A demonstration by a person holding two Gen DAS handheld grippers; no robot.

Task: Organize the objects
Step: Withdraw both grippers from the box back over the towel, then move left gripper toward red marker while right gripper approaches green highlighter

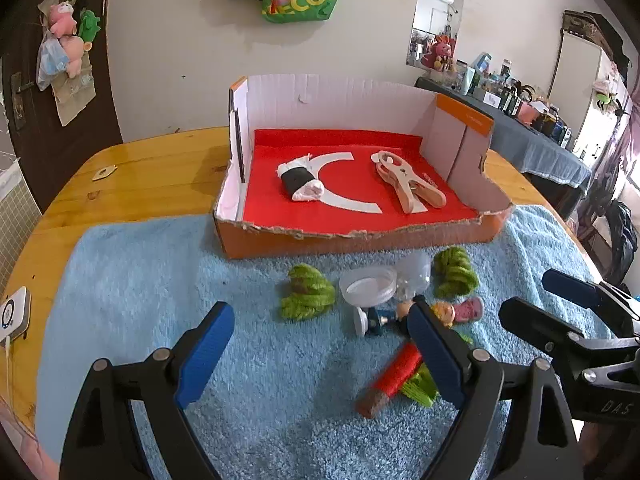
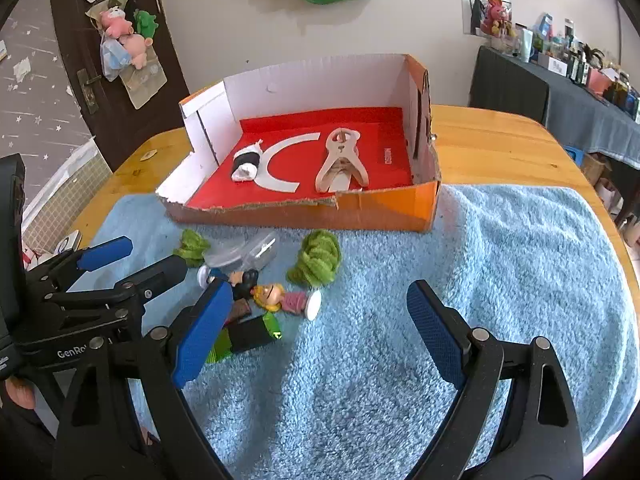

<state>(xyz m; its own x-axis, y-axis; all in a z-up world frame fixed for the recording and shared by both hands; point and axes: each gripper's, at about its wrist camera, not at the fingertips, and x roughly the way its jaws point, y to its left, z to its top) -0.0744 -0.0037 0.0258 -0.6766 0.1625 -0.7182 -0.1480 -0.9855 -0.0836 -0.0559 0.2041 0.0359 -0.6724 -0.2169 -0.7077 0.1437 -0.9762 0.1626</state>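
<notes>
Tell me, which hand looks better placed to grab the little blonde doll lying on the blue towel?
Probably the right gripper: the blonde doll lies just ahead of its open jaws, near its left finger. From the left gripper the doll sits beyond its right finger.

a home: plush toys (image 1: pixel 66 36) on the door, cluttered side table (image 1: pixel 532 136).

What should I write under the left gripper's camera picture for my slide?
Open left gripper hovers over toys on a blue towel, facing a cardboard box holding a clamp.

Orange box (image 1: pixel 280 240), red-lined, holds cloth roll (image 1: pixel 301 181) and wooden clamp (image 1: pixel 404 182); yarn, figurines, cups scattered on blue towel (image 1: pixel 160 280).
</notes>
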